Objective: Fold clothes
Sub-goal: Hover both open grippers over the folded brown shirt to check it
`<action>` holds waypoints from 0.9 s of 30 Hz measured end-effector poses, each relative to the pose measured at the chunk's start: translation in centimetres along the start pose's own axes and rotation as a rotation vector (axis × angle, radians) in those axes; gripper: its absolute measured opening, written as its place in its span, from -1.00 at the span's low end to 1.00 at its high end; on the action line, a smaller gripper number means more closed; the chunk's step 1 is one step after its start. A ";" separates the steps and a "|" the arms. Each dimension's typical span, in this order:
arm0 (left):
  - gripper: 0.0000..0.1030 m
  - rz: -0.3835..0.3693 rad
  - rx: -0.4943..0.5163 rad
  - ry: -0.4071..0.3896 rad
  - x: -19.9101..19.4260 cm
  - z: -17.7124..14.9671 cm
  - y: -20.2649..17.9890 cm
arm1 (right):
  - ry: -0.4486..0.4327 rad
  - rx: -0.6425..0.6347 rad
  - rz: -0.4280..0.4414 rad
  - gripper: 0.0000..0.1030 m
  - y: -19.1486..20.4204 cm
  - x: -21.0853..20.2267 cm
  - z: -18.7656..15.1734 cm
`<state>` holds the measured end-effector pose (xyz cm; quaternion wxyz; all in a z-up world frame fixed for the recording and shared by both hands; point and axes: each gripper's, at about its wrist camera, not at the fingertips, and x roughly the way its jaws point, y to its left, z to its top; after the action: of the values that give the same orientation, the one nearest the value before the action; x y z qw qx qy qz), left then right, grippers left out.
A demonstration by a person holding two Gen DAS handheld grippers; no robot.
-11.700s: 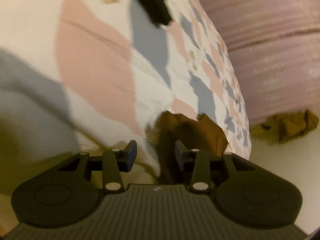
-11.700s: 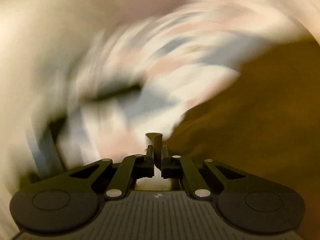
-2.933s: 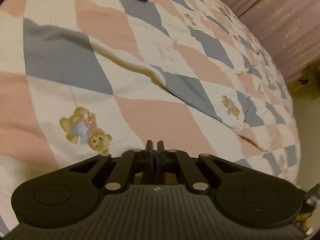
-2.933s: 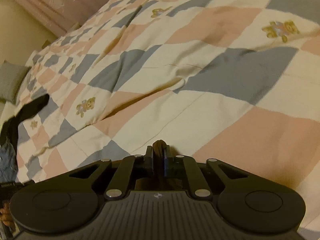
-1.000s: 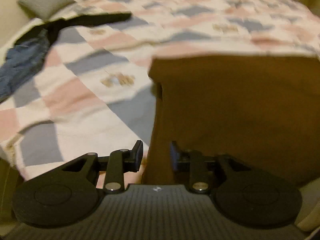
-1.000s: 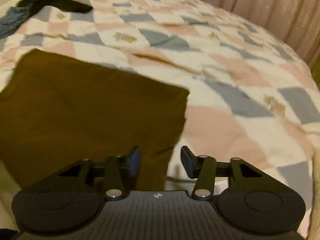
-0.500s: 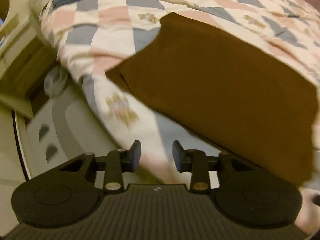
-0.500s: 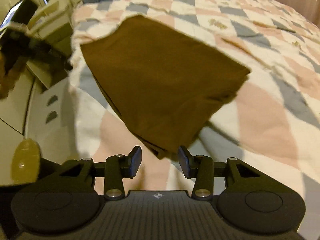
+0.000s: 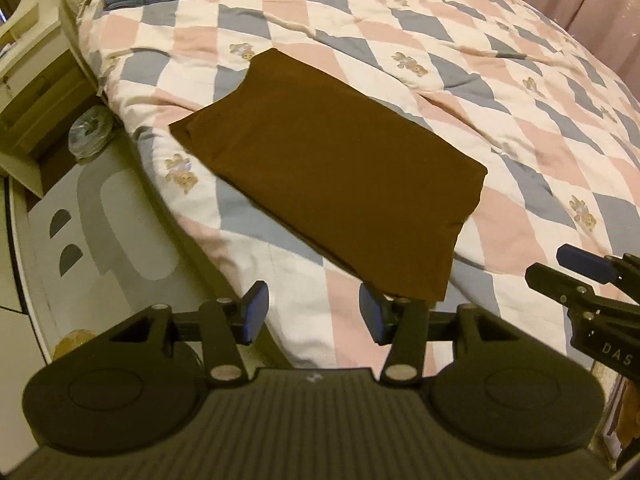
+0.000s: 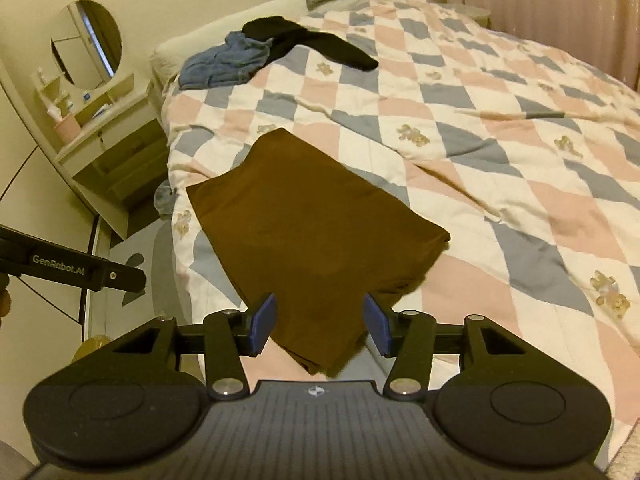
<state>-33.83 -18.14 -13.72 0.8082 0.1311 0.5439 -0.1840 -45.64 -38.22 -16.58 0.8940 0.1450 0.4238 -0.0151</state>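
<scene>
A checked quilt [image 10: 500,152] in pink, grey and white fills everything ahead of both sets of jaws. On it, just beyond the fingertips, lies the brown garment [image 9: 332,168], folded flat into a neat rectangle near the bed's edge. Far past it sit a blue denim piece [image 10: 224,60] and a black garment [image 10: 316,46], touching each other. The left gripper [image 9: 312,311] hangs with jaws spread wide, holding nothing. The right gripper [image 10: 318,324] likewise gapes wide and empty, the brown corner showing between its pads without contact.
</scene>
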 end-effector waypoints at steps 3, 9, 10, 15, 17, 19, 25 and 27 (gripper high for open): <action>-0.11 0.008 -0.007 -0.003 -0.6 -0.4 0.5 | 0.013 -0.010 -0.003 0.02 0.7 -0.4 -0.4; -0.11 0.009 -0.018 0.004 -1.3 -1.7 2.5 | 0.035 -0.012 -0.019 0.07 2.5 -0.3 -1.0; -0.11 0.003 -0.016 0.003 -1.3 -2.0 2.9 | 0.036 -0.012 -0.023 0.07 2.8 -0.3 -1.1; -0.11 -0.009 0.102 -0.075 -1.6 -4.0 3.8 | 0.015 -0.008 -0.067 0.13 4.0 -1.4 -2.3; -0.11 0.020 0.192 -0.135 -1.5 -5.0 3.5 | 0.003 -0.003 -0.081 0.25 4.0 -1.7 -3.0; -0.12 0.057 0.295 -0.180 -0.7 -6.2 2.7 | 0.007 -0.006 -0.101 0.25 3.6 -1.4 -4.0; -0.13 0.158 0.585 -0.273 3.7 -9.8 -2.3 | 0.097 -0.083 -0.135 0.27 1.4 1.5 -5.7; -0.11 0.183 0.692 -0.319 6.0 -11.1 -4.3 | 0.131 -0.179 -0.147 0.29 0.5 3.2 -6.0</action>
<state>-42.93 -18.38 -23.49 0.8038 0.4133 0.3032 -0.3018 -48.06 -35.77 -22.51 0.8701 0.0338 0.4905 -0.0333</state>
